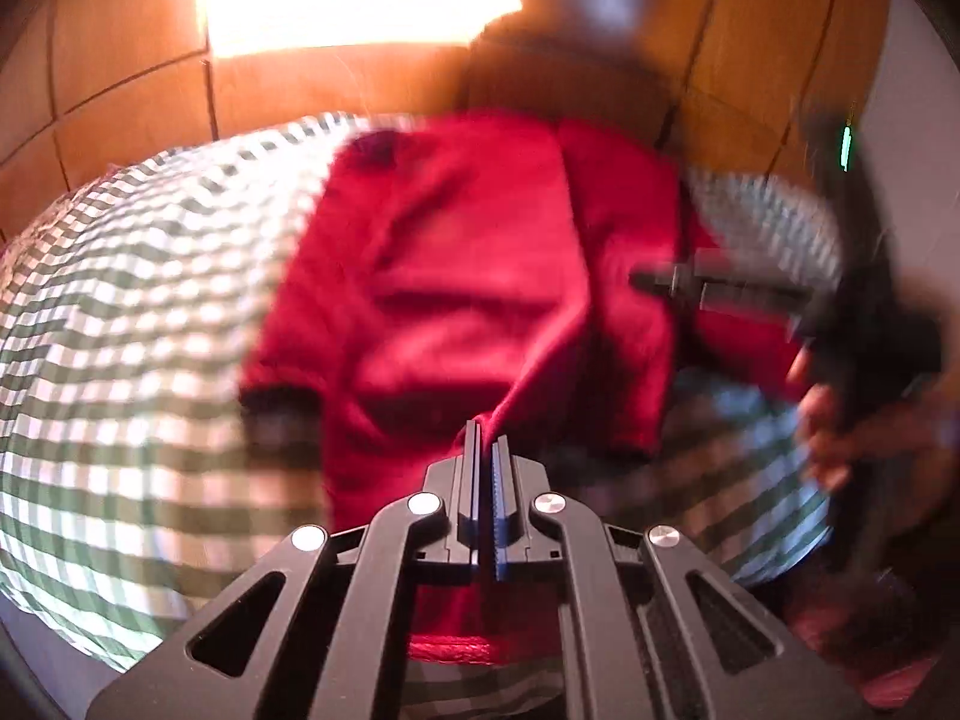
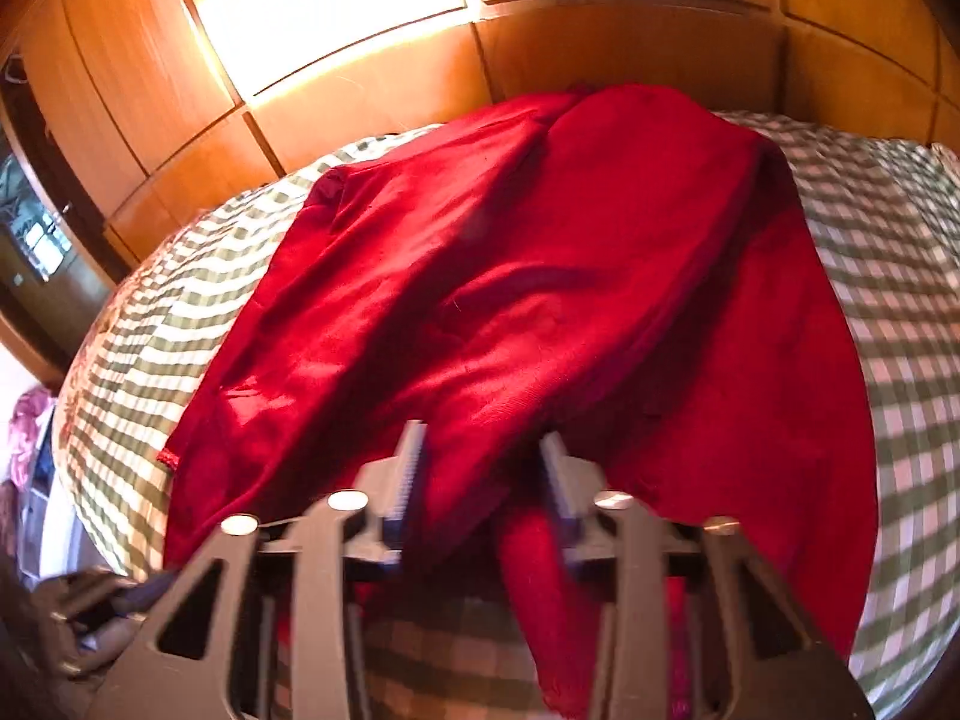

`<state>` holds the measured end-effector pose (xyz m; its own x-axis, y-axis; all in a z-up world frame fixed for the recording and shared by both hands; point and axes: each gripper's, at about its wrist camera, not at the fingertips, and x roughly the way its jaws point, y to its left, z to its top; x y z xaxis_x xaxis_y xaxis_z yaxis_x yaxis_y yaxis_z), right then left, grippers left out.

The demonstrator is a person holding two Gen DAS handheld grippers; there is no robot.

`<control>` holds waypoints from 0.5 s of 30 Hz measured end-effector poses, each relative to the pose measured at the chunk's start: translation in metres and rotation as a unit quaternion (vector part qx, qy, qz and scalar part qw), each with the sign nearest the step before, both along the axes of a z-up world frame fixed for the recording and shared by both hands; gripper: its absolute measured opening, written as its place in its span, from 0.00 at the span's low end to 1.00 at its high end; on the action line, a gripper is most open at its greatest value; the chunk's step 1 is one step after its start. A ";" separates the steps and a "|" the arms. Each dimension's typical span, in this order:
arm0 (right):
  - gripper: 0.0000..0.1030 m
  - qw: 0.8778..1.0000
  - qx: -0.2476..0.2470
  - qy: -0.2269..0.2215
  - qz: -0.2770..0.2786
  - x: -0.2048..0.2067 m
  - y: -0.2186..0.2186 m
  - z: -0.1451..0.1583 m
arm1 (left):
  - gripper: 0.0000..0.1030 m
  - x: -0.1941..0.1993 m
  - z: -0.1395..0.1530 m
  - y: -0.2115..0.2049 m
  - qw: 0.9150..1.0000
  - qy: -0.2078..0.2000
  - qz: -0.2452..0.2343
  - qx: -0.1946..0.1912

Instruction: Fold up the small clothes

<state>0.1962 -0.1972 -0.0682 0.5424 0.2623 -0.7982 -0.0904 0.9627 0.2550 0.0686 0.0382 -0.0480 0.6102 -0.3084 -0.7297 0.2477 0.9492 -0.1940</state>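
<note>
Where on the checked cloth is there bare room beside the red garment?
Bare checked cloth lies left of the red garment, up to the wooden panels. Another strip borders its right edge. The near edge is crowded.

The garment [image 1: 474, 276] under my tongs is deep red all over, plain, with darker, near-black cuffs at its sleeve ends in my left view; a brighter red stitched hem shows at its edge. It lies on a bedcover [image 1: 132, 324] checked in olive green and white, small squares in even rows. Behind it the wooden panelling [image 2: 630, 54] is warm orange-brown with dark seams, washed almost white-yellow where light glares on it. My left gripper [image 1: 492, 438] is matt black with silver round bolts and a bluish ribbed pad. My right gripper [image 2: 483, 450] looks grey-brown, with silver bolts and blue-tinged pads.
</note>
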 end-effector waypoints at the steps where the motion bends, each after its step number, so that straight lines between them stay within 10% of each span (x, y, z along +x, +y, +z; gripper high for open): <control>1: 0.18 1.000 -0.001 -0.010 0.007 -0.002 0.002 0.005 | 0.02 0.004 0.013 0.012 1.000 -0.011 0.012 -0.021; 8: 0.12 0.997 0.011 -0.073 0.011 -0.009 -0.043 0.055 | 0.01 0.050 0.065 0.091 0.989 -0.057 0.107 -0.088; 15: 0.04 0.991 -0.031 -0.089 -0.091 0.007 -0.133 0.079 | 0.00 0.128 0.092 0.156 0.969 -0.086 0.230 -0.034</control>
<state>0.2030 -0.3297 0.0110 0.7104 0.1009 -0.6966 0.0475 0.9805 0.1905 0.1970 0.1947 0.0441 0.8046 -0.0177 -0.5936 -0.1653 0.9534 -0.2525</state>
